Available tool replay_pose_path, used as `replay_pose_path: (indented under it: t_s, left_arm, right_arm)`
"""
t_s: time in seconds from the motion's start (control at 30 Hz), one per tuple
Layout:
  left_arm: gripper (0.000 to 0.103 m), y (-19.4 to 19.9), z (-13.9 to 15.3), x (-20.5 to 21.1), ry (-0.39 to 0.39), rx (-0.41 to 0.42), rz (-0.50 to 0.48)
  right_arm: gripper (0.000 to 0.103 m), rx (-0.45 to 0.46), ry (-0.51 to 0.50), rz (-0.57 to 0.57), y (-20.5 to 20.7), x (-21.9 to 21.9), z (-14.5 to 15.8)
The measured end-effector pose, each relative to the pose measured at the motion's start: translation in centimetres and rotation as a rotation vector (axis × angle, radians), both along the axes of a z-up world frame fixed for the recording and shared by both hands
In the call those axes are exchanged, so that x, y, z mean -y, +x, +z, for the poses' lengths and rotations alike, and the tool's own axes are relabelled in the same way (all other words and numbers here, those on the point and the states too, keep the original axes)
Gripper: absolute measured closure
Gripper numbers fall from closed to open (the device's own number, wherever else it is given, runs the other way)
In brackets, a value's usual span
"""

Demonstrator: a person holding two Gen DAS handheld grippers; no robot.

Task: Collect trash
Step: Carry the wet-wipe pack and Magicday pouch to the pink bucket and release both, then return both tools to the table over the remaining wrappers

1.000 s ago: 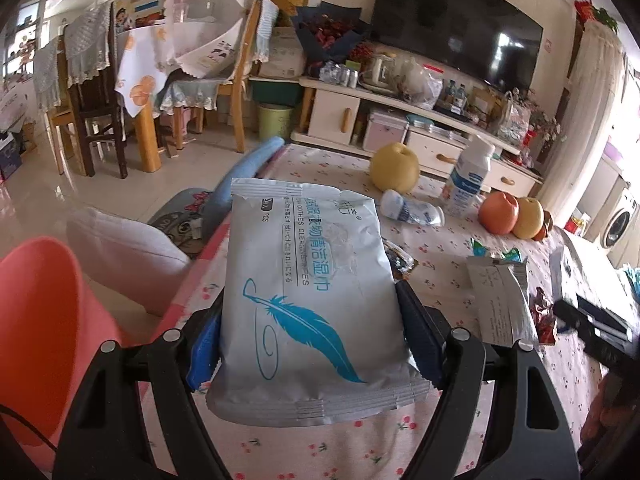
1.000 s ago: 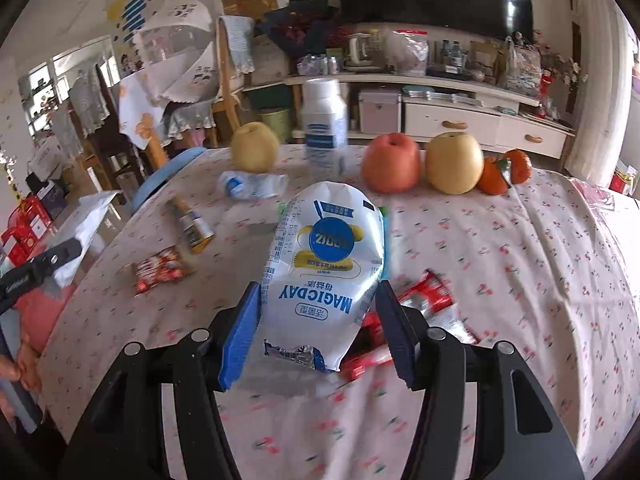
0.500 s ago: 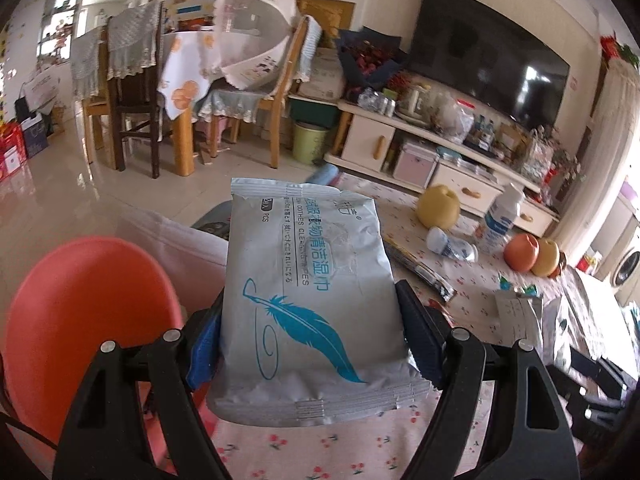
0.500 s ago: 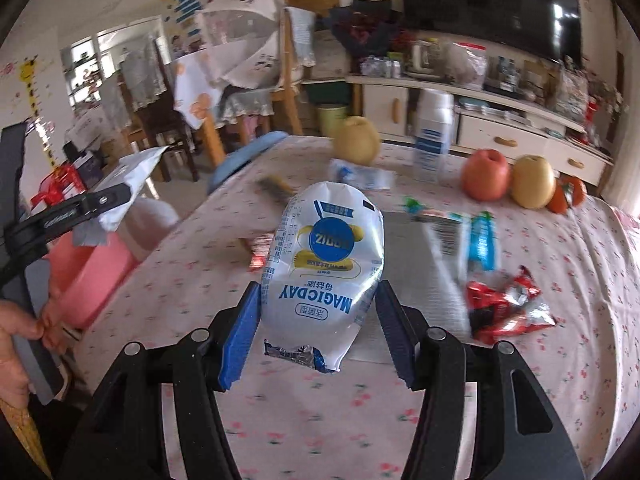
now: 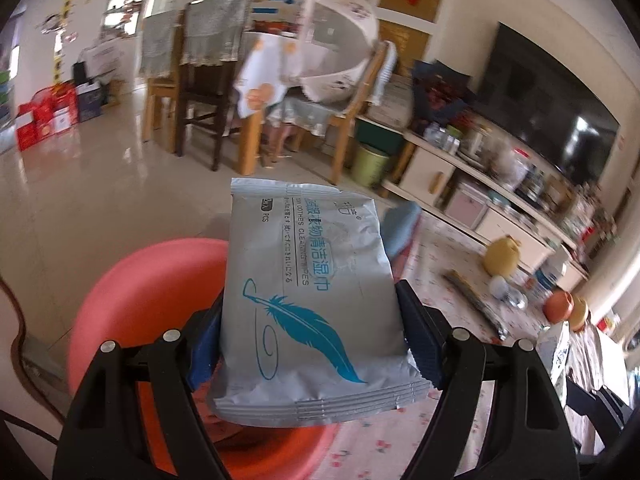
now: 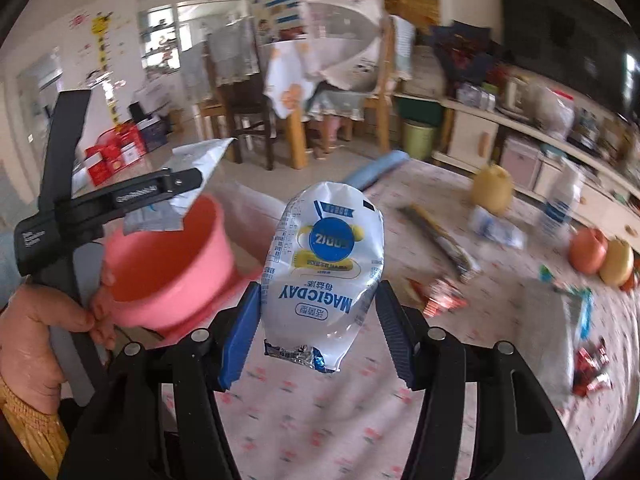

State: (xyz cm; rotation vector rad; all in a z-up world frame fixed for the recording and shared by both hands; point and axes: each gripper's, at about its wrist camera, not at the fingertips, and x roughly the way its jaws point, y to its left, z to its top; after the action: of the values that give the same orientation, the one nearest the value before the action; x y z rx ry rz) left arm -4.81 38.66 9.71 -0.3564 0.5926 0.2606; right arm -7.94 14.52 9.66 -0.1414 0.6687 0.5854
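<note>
Both my hands have swung off the table toward the pink bin (image 5: 132, 304). My left gripper (image 5: 310, 344) clamps the wet-wipes packet (image 5: 308, 300) above its mouth; my right gripper (image 6: 320, 332) clamps the MAGICDAY wrapper (image 6: 324, 264) beside it. Dropping seems next.

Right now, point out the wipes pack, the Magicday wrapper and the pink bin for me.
wipes pack (image 5: 308, 296): left wrist view, on its printed front by the blue feather.
Magicday wrapper (image 6: 326, 268): right wrist view, middle of its front face.
pink bin (image 6: 168, 256): right wrist view, on its inner wall.
</note>
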Motion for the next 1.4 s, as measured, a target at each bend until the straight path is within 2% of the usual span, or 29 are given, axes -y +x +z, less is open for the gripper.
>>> replay_pose_path:
  t_s: [0.37,0.53,0.67,0.7,0.73,0.8,0.93,1.07,1.17,1.4]
  left_arm:
    - [0.025,-1.9,-0.6,-6.9,-0.096,-0.006,0.167]
    - [0.025,-2.4,-0.7,-8.9,-0.117,0.013,0.206]
    - [0.025,-1.8,-1.3,-9.4,-0.122,-0.017,0.219]
    - [0.025,-1.8,-1.3,-9.5,-0.121,-0.017,0.222]
    - [0.025,-1.9,-1.3,-9.6,-0.117,-0.015,0.227]
    - [0.023,-2.0,-1.1,-9.7,-0.111,-0.012,0.240]
    - [0.019,-2.0,-1.1,-9.5,-0.105,-0.005,0.238]
    - [0.015,-1.8,-0.9,-8.5,-0.059,-0.004,0.223]
    - [0.015,-1.4,-0.8,-7.5,-0.023,0.001,0.200]
    - [0.015,-0.9,0.0,-5.8,-0.006,0.031,0.126]
  right_arm:
    - [0.044,0.011,-0.041,0.179,-0.6,-10.6,-0.1]
    - [0.044,0.003,-0.069,0.219,-0.2,-14.5,-1.6]
    - [0.043,-0.028,-0.121,0.214,0.8,-16.9,-3.9]
    - [0.037,-0.048,-0.119,0.214,1.0,-17.2,-4.3]
    - [0.024,-0.059,-0.105,0.203,1.2,-16.9,-4.6]
    - [0.013,-0.062,-0.052,0.175,1.1,-15.9,-4.5]
    - [0.013,-0.064,-0.009,0.132,1.2,-14.2,-4.2]
    - [0.013,-0.064,0.001,0.097,1.2,-12.6,-3.9]
    - [0.013,-0.059,-0.005,0.082,1.1,-11.6,-3.9]
    - [0.013,-0.060,-0.026,0.050,0.7,-9.0,-4.6]
